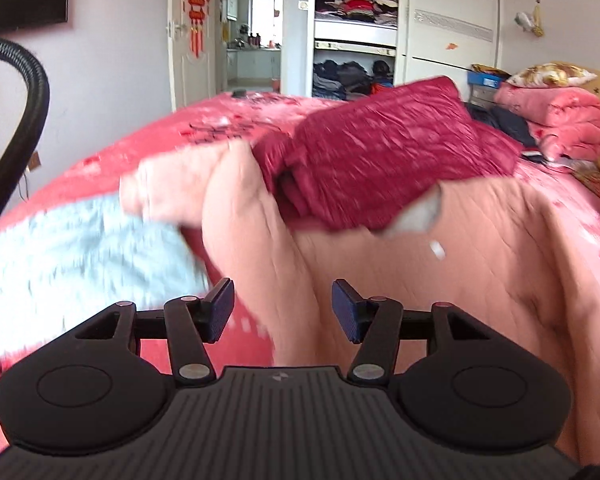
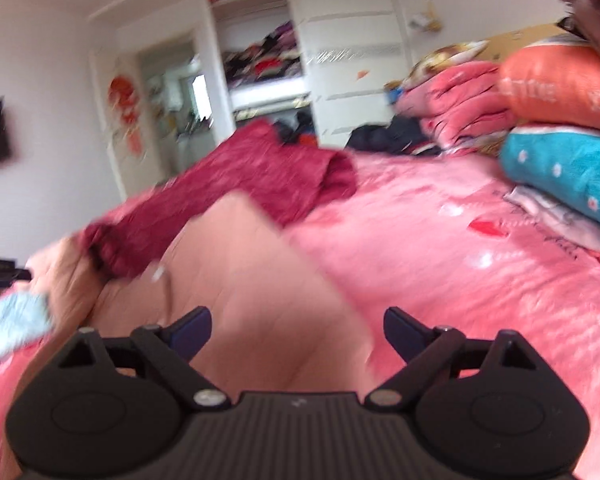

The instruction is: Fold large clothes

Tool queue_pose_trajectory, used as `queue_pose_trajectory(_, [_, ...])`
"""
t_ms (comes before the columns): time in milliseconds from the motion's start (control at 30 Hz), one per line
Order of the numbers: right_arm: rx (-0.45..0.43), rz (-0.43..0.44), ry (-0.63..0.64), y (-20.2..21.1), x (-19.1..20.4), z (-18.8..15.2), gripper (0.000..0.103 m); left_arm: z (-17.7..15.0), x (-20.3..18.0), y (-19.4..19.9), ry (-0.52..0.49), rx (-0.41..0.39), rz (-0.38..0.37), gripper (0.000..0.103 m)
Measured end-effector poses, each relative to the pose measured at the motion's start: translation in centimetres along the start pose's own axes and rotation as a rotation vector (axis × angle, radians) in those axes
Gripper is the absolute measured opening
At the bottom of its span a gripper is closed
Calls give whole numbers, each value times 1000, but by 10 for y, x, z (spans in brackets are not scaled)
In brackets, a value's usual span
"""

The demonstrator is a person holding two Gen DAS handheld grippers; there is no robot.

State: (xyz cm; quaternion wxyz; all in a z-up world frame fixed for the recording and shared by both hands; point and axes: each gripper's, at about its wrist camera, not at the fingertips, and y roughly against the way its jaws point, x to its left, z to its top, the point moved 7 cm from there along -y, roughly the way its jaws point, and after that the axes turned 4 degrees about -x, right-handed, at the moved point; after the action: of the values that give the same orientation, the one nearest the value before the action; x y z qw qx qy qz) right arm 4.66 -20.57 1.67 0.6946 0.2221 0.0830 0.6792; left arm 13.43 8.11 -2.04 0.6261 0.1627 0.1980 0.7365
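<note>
A large quilted garment lies on the pink bed [image 1: 172,136], dark red outside [image 1: 380,160] and salmon-pink lining [image 1: 420,280] showing. In the right wrist view the red part [image 2: 260,176] lies folded over the pink lining [image 2: 252,272]. My left gripper [image 1: 283,311] hovers over the lining near its left fold, jaws apart, nothing between the pads. My right gripper [image 2: 298,332] stands wide open above the lining's near edge, also holding nothing. Both views are motion-blurred.
A pale blue fuzzy cloth [image 1: 80,252] lies at the left of the garment. Stacked pink, orange and teal bedding [image 2: 560,128] fills the bed's right side. An open wardrobe full of clothes [image 1: 356,0] and a doorway stand behind. A black hose [image 1: 24,120] curves at the left.
</note>
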Motion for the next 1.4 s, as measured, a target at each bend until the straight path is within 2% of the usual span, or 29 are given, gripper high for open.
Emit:
queue_pose_trajectory(67, [64, 11, 36, 9, 17, -23, 92, -17, -4, 18, -7, -4, -6, 69])
queue_pose_trajectory(200, [135, 25, 131, 22, 51, -56, 92, -36, -9, 50, -16, 18, -36, 70])
queue_pose_trajectory(333, [133, -6, 246, 24, 70, -73, 92, -60, -11, 76, -38, 20, -31, 74])
queue_pose_trajectory(433, [140, -77, 292, 16, 62, -80, 86, -69, -7, 91, -47, 19, -25, 76])
queue_pose_trajectory(567, [209, -128, 282, 4, 47, -95, 69, -75, 0, 104, -62, 6, -19, 82])
queue_pose_trajectory(633, [215, -127, 271, 1, 45, -98, 67, -75, 0, 109, -72, 1, -15, 83])
queue_pose_trajectory(667, [212, -129, 270, 0, 45, -98, 60, -77, 1, 111, -75, 1, -18, 84])
queue_pose_trajectory(700, [209, -125, 267, 0, 45, -98, 44, -79, 2, 113, -76, 0, -20, 85])
queue_pose_trajectory(733, [207, -122, 260, 0, 44, -97, 37, -80, 2, 112, -78, -2, -22, 85])
queue_pose_trajectory(800, [199, -121, 238, 2, 43, -95, 19, -86, -1, 120, -88, -12, -23, 85])
queue_pose_trajectory(867, [180, -127, 203, 8, 40, -89, 13, -90, -2, 121, -84, -17, -29, 85])
queue_pose_trajectory(1067, [29, -213, 159, 35, 14, -45, 11, -88, -2, 114, -84, -45, -46, 86])
queue_pose_trajectory(1233, [-57, -329, 85, 38, -40, 0, 11, -84, -2, 101, -67, -54, -39, 87])
queue_pose_trajectory(1400, [-102, -444, 59, 17, -101, 42, 10, -78, -1, 89, -75, -79, -7, 89])
